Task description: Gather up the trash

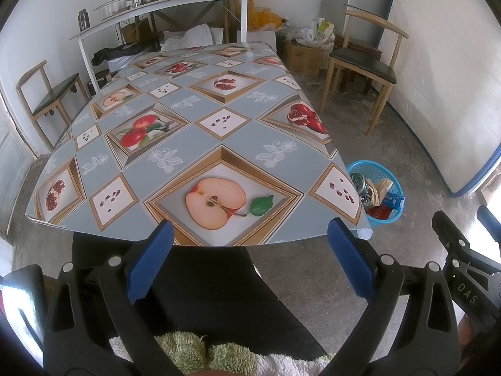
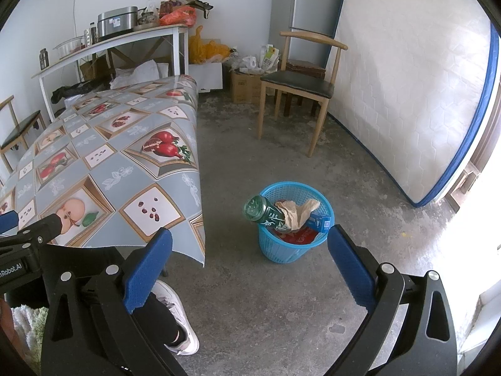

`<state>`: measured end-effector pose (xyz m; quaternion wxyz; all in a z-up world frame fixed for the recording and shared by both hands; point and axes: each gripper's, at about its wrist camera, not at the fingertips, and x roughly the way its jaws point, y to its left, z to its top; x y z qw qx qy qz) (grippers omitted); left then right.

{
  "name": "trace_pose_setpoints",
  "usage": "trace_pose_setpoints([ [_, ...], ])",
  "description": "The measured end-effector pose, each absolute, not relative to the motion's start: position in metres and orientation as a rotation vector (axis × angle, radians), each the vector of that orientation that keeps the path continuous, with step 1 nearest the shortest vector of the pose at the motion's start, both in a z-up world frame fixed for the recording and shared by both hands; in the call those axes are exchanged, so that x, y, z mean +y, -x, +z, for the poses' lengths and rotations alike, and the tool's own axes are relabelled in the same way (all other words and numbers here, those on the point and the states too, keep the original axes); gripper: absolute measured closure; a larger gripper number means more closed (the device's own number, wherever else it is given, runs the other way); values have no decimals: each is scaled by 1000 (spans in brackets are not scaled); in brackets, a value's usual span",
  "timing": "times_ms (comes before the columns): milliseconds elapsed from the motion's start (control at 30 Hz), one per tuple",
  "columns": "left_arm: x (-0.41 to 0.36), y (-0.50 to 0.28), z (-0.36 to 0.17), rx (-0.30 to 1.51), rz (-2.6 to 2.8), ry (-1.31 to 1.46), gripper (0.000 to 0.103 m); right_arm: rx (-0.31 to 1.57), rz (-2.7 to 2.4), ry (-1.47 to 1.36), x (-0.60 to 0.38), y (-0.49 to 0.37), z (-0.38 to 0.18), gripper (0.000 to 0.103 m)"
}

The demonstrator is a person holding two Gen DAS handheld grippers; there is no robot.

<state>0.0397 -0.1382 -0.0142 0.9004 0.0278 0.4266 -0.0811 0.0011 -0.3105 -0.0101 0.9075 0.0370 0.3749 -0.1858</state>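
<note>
A blue plastic basket (image 2: 283, 252) stands on the concrete floor by the table's near right corner. It holds a green bottle (image 2: 264, 213), crumpled brown paper (image 2: 296, 211), a blue carton (image 2: 319, 221) and a red wrapper (image 2: 300, 237). The same basket (image 1: 372, 172) shows at the right in the left wrist view, partly behind the tablecloth corner. My right gripper (image 2: 250, 244) hangs open just short of the basket, nothing between its fingers. My left gripper (image 1: 250, 238) is open over the table's near edge, empty. The fruit-patterned tablecloth (image 1: 200, 131) carries no loose items.
A wooden chair (image 2: 297, 91) stands beyond the basket, a mattress (image 2: 407, 94) leans on the right wall. A second chair (image 1: 50, 100) is left of the table. A cluttered shelf (image 1: 162, 9) and boxes (image 1: 303, 56) fill the back. The person's leg and white shoe (image 2: 178, 319) are below.
</note>
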Motion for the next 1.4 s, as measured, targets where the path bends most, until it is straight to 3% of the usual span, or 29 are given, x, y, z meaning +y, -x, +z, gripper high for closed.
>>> trace_pose_setpoints([
  [1400, -136, -39, -13, 880, -165, -57, 9, 768, -383, -77, -307, -1, -8, 7],
])
